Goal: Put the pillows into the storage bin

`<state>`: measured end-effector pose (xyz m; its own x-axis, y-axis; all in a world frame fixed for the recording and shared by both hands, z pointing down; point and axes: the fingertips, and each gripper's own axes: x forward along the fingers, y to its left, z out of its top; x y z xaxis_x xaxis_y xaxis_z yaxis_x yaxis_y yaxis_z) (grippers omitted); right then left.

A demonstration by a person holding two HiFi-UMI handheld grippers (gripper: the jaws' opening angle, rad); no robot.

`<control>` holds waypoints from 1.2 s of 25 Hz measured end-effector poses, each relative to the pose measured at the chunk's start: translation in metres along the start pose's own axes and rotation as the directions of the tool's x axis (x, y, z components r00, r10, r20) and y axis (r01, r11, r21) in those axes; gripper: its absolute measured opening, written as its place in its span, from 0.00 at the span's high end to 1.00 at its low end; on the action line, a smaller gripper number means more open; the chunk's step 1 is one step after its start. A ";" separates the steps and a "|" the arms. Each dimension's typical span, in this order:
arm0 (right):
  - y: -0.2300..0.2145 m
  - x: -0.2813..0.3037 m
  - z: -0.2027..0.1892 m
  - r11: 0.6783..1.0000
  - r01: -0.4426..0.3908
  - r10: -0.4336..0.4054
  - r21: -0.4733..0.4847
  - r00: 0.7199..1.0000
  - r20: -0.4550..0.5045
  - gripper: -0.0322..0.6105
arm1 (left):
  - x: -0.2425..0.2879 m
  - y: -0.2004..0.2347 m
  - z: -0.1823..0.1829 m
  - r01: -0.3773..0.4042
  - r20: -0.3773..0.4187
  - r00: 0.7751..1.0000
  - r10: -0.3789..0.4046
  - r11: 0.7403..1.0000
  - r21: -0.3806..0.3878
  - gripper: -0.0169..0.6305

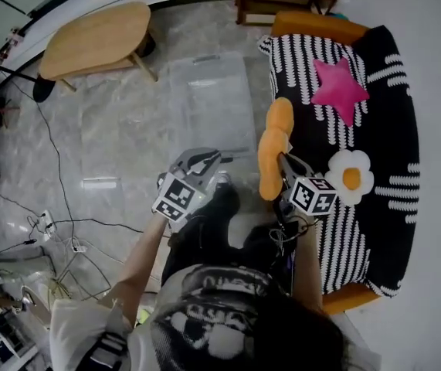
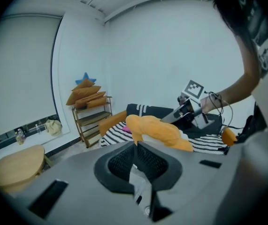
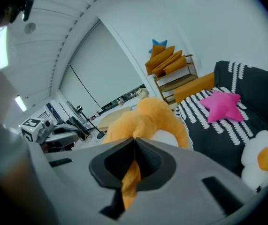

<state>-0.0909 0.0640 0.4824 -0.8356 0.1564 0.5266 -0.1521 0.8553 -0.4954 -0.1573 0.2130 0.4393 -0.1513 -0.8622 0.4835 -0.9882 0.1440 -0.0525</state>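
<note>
The orange pillow (image 1: 273, 149) hangs in the air just off the left edge of the sofa (image 1: 390, 168), between the sofa and the storage bin (image 1: 175, 107). The right claw (image 1: 284, 161) is clamped on a fold of the pillow's fabric. In the right gripper view the orange cloth (image 3: 148, 121) runs down through the closed jaws and bulges out beyond them. A pinch on one edge lets the soft body dangle free, so it can be carried across and dropped without snagging.

The left claw (image 1: 211, 159) is near the bin's near edge, well apart from the pillow. Its jaws are together with nothing gripped. In the left gripper view the pillow (image 2: 155, 130) appears only beyond the jaw tips (image 2: 136, 144). Judgement: the left claw is free to steady the bin or help stuff the pillow in.

The bin is clear plastic, stands on the marble floor left of the sofa, and looks empty. It sits close beside the sofa, which keeps the transfer short.

Two pillows remain on the striped sofa cover: a pink star pillow (image 1: 340, 87) at the far end and a white-and-yellow egg pillow (image 1: 350, 176) nearer, just right of the right claw. Judgement: the task is at its first transfer, and no pillow is in the bin yet.
</note>
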 end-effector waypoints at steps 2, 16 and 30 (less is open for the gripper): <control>0.013 0.043 0.010 0.999 -0.019 0.017 -0.041 0.999 -0.044 0.93 | -0.007 0.027 -0.008 -0.018 -0.003 1.000 0.018 1.000 -0.013 0.95; 0.054 0.235 0.008 0.927 -0.077 -0.029 -0.367 0.961 -0.275 0.78 | -0.044 0.114 -0.063 -0.129 -0.047 0.991 0.124 0.984 -0.122 0.95; 0.026 0.173 0.018 0.978 0.028 -0.061 -0.207 0.986 -0.153 0.74 | 0.014 0.080 -0.025 0.076 0.003 0.997 -0.075 0.996 -0.044 0.95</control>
<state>-0.2484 0.1044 0.5481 -0.7344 0.1779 0.6550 -0.0629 0.9431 -0.3266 -0.2376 0.2246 0.4637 -0.0764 -0.8720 0.4836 -0.9948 0.0997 0.0227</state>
